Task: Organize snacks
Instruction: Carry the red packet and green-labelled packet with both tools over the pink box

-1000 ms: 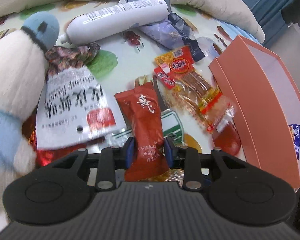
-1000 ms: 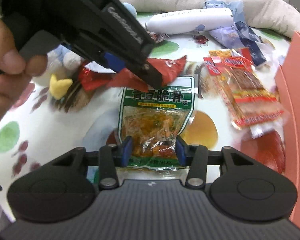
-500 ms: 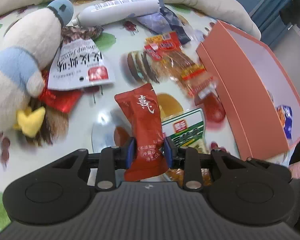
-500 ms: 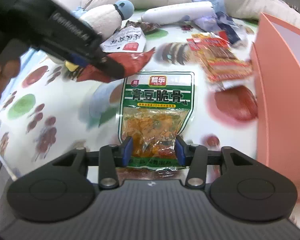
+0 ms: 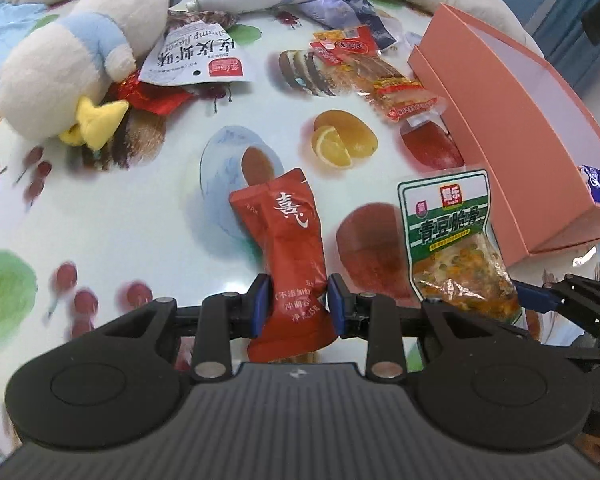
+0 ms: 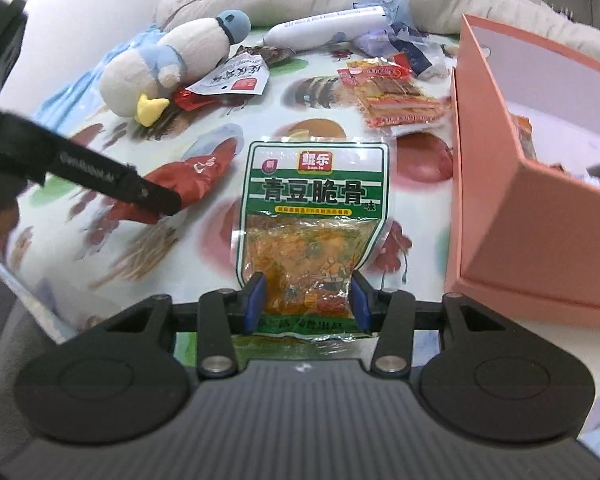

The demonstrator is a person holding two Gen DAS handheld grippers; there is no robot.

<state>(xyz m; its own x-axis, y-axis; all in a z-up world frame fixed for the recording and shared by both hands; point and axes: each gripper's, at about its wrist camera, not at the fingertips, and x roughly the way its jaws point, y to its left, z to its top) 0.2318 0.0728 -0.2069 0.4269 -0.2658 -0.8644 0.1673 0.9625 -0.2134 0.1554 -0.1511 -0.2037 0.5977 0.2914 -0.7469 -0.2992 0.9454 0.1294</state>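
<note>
A red snack packet (image 5: 290, 240) with white characters stands upright at lower centre of the left wrist view, its lower end pinched. To its right a green-and-clear packet (image 5: 456, 240) of orange bits tilts beside the open pink box (image 5: 512, 120). A red-and-yellow clear packet (image 5: 384, 76) lies at upper centre; a white packet (image 5: 198, 60) lies upper left.

Bright, even indoor light in both views; shadows faint and soft. Glossy printed worktop (image 5: 148, 216) shows a pale sheen near centre. Strong fisheye bending at edges, pink box (image 6: 540, 208) walls curve. Left view: motion smear on worktop prints at left. Right view: dark tool at left edge blurred.
</note>
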